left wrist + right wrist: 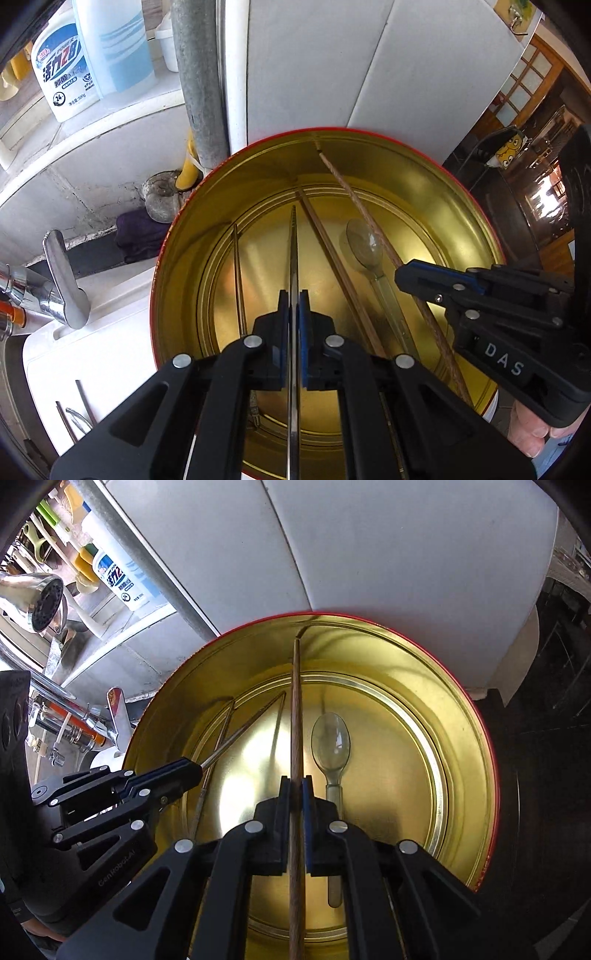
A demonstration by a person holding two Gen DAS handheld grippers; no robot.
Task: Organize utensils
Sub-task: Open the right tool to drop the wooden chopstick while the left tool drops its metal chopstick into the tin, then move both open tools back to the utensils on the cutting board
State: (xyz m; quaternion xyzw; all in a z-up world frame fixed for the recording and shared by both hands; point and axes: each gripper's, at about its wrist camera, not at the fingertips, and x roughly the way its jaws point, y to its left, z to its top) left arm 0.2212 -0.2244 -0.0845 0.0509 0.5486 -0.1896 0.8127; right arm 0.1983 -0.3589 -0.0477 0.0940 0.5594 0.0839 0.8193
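Both grippers are poking into the round gold-lined tin with the red rim (177,236): the left gripper (294,295) has its jaws clamped on a thin silver metal chopstick (293,240), and the right gripper (295,781) is pinched shut on a brown wooden chopstick (296,701) whose tip leans on the far wall. Deeper in, a clear plastic spoon (330,738) and another wooden chopstick (332,254) already lie on the bottom. So I'd say it's well underway, though a few utensils (75,413) still sit out on the white counter.

Gold tin (424,686) open above, right half bare, chopsticks (218,746) and spoon (330,738) possibly crowding left.
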